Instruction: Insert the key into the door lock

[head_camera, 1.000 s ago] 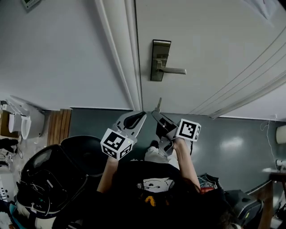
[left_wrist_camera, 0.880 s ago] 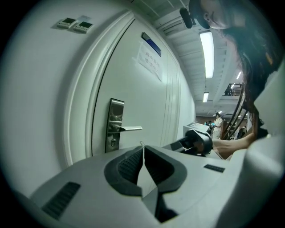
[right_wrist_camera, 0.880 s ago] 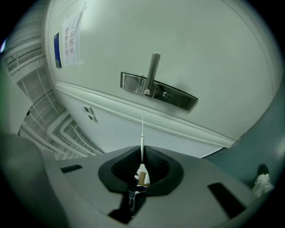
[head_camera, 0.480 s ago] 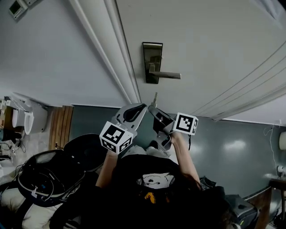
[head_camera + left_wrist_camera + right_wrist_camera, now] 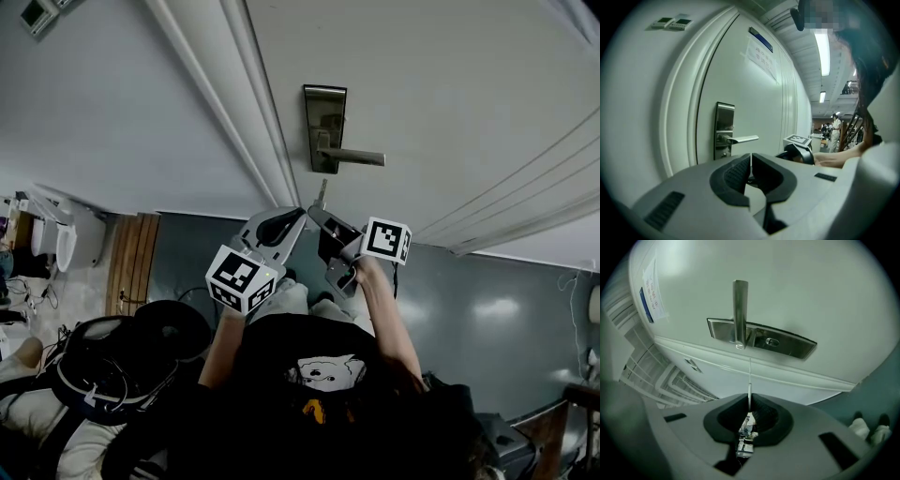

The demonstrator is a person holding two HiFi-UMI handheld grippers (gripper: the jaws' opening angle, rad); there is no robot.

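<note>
A steel lock plate (image 5: 324, 127) with a lever handle (image 5: 354, 157) is mounted on the white door (image 5: 450, 84). My right gripper (image 5: 313, 213) is shut on a thin metal key (image 5: 321, 194) whose tip points up just below the plate. In the right gripper view the key (image 5: 749, 380) rises edge-on from the gripper (image 5: 750, 402) towards the plate (image 5: 787, 343), a little left of the keyhole (image 5: 772, 341) and apart from it. My left gripper (image 5: 296, 217) is beside the right one, shut and empty (image 5: 751, 159), facing the plate (image 5: 724, 129).
The door frame (image 5: 253, 122) and a grey wall (image 5: 103, 103) lie left of the lock. A black bag (image 5: 122, 361) and a wooden panel (image 5: 131, 258) sit on the floor at the left. The person's body fills the bottom centre.
The right gripper has carried the key up closer to the lock plate; its tip now sits just under the plate. The left gripper moved along beside it. The head view shifted.
</note>
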